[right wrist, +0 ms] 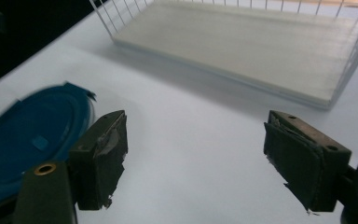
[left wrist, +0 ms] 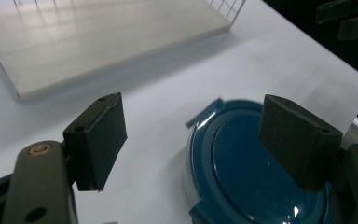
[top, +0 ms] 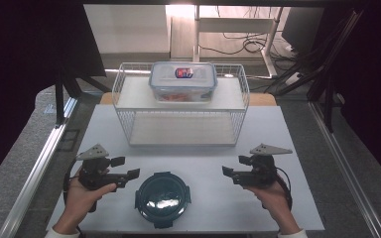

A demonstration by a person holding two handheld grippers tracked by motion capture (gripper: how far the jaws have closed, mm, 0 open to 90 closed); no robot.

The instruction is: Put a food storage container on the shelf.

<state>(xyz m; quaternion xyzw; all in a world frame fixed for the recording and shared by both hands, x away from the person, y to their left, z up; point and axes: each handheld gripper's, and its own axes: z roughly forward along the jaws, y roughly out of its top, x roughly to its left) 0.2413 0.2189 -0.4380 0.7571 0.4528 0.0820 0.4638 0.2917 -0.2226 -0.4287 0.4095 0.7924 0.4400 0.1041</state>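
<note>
At the bottom middle of the table (top: 203, 134) sits the round blue lid (top: 162, 198), and we hold the left claw (top: 127, 167) and right claw (top: 232, 165) open and empty beside it, likely to grab it next.

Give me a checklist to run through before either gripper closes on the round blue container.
1. Left gripper jaws open, nothing between the pads: ok.
2. Right gripper jaws open, nothing held: ok.
3. Round blue container lies flat on the table between the two grippers: ok.
4. Its lid latched all round: cannot tell.
5. Wire rack lower shelf free; clear box occupies the top: ok.
6. Either gripper touching the container: not yet, both stand apart from it.
</note>
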